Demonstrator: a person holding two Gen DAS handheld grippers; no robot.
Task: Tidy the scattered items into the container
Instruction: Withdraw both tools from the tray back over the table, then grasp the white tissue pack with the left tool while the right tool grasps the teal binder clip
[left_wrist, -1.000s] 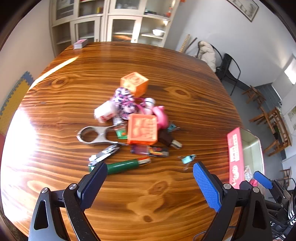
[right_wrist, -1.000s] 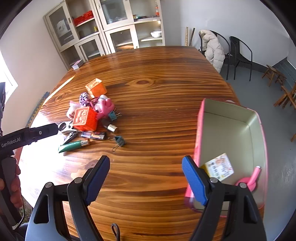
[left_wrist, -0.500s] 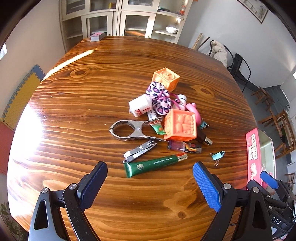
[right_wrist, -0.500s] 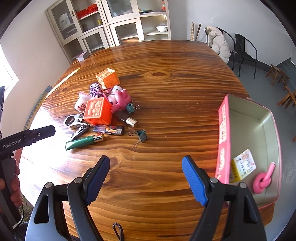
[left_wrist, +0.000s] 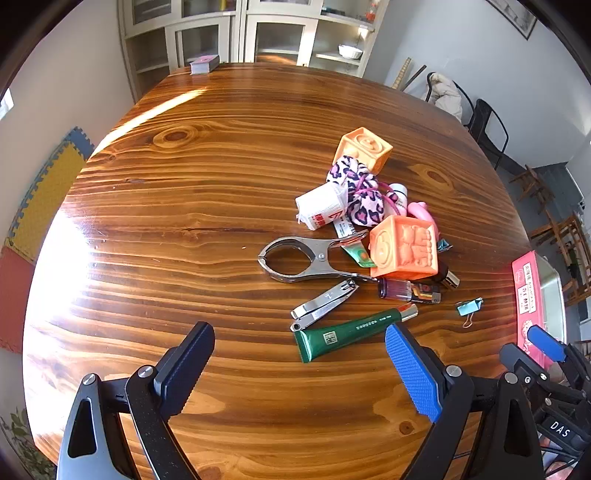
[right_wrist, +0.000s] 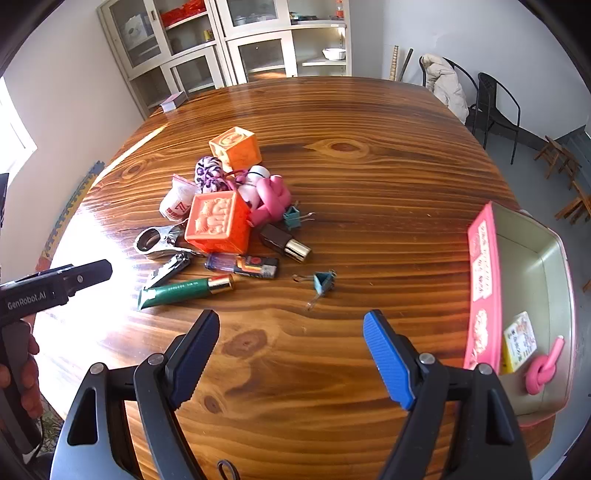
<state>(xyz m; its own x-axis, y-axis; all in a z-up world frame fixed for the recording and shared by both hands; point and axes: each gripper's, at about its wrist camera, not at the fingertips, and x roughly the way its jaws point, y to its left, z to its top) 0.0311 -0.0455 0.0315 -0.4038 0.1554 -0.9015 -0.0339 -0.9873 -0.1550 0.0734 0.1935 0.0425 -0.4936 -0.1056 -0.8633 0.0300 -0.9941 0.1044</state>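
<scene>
Task barely begun. Pink container sits at the worktop edge, holding only a small card and a pink knotted toy. Well apart from it, the pile is unsorted: two orange blocks, scrunchie, steel clamp, nail clipper, green tube, binder clip. Left gripper fingers spread wide, holding nothing, just short of the tube. Right gripper fingers likewise wide and empty, above bare wood near the clip.
</scene>
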